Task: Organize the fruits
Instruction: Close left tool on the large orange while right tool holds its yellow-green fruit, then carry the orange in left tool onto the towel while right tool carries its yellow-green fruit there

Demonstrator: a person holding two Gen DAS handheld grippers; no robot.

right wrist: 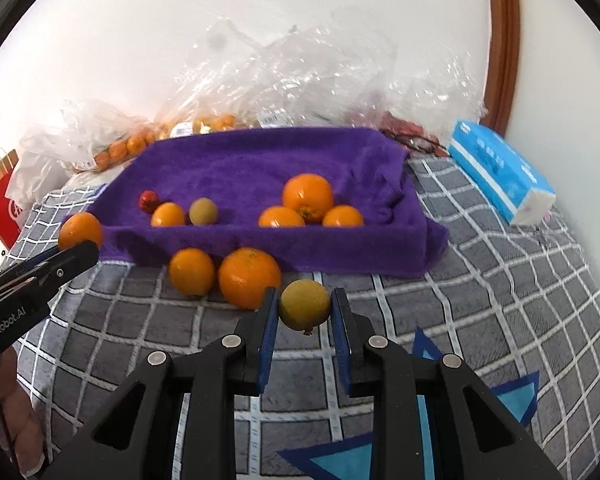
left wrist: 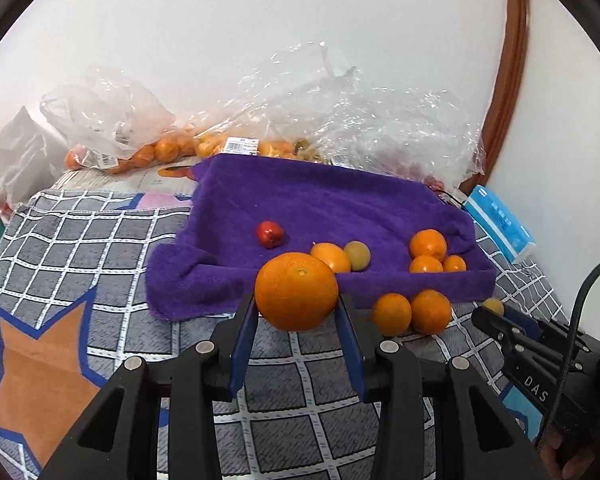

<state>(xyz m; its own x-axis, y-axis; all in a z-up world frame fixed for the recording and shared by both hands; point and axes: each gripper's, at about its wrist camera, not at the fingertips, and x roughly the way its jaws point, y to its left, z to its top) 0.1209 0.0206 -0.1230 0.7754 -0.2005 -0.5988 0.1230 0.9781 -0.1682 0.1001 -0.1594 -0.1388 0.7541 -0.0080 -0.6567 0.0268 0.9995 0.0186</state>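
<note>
The left gripper (left wrist: 297, 312) has its blue pads pressed on either side of a large orange (left wrist: 296, 291), held just in front of the purple towel (left wrist: 308, 200) where a red fruit (left wrist: 269, 234) and several oranges lie. Further right, two oranges (right wrist: 224, 276) sit on the checked cloth (right wrist: 480, 280) beside the towel's front edge, and the right gripper (right wrist: 305, 312) clamps a small yellow-green fruit (right wrist: 304, 304) between its fingers

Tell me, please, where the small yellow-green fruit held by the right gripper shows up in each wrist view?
Left wrist: yellow-green fruit at far right, peeking over the right gripper.
Right wrist: lower centre, between the fingers.
Shared landmark: the purple towel behind it.
</note>
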